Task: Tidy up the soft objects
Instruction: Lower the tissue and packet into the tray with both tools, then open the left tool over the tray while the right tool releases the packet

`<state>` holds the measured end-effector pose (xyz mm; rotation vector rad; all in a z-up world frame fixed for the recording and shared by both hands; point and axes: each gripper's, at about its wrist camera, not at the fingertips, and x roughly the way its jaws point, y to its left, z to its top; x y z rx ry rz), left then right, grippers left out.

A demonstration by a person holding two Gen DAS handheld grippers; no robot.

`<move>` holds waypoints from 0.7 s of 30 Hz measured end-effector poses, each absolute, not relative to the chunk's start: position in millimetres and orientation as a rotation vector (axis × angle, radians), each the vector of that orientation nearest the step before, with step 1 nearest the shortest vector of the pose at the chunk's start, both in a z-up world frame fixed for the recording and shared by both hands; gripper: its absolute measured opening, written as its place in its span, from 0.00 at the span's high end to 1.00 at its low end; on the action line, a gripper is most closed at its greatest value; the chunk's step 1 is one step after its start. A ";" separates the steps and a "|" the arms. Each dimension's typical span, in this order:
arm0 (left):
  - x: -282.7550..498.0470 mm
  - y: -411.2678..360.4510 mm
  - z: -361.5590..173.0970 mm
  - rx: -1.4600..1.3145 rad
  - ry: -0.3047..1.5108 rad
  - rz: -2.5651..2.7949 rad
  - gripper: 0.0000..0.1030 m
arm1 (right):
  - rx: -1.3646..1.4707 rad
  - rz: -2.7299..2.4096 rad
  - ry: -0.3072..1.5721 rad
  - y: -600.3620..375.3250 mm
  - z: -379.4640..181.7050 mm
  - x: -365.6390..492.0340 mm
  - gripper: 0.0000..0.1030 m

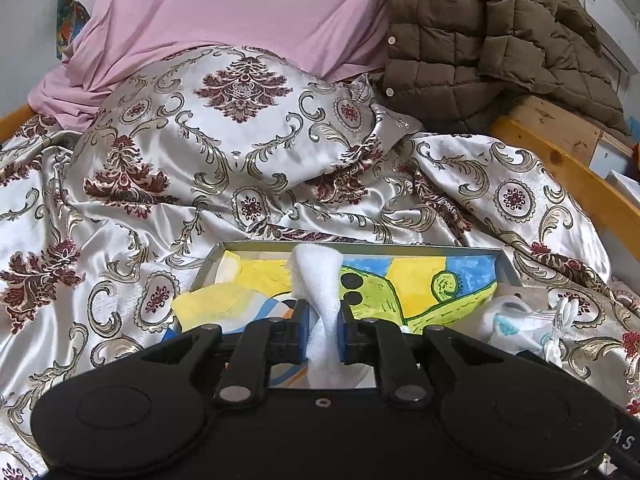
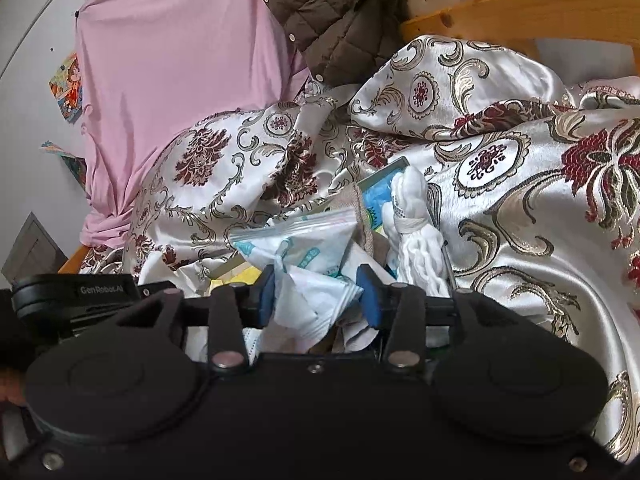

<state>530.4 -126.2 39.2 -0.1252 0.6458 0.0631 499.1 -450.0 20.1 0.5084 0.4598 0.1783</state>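
- Bed [image 1: 568, 176] with a wooden frame, covered by a shiny cream bedspread [image 1: 120, 240] patterned in maroon and gold scrolls.
- At the head end, a matching pillow [image 1: 240, 120], with a pink sheet [image 1: 240, 8] draped behind it and a brown quilted jacket [image 1: 500, 40] heaped at the right corner.
- Near the foot edge, a shallow grey tray [image 1: 506, 264] lined with a yellow, blue and green painted picture.
- Left gripper [image 1: 323, 316] clamped on a white fluffy cloth [image 1: 318, 272], pinched between the blue pads and standing up over the tray.
- Right gripper [image 2: 318, 284] with jaws apart around a crumpled clear bag [image 2: 304, 248] printed in turquoise; contact with the pads not certain.
- Just right of that bag, a white tied bundle [image 2: 416, 220] lying against the tray's edge.
- Legible writing: "GenRobot.AI" on the black device [image 2: 80, 292] at left in the right wrist view; "AS" on the left gripper's body.
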 end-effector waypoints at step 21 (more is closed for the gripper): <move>510.9 -115.8 48.0 -0.188 0.604 0.147 0.50 | 0.473 0.169 0.489 -444.1 23.2 492.7 0.25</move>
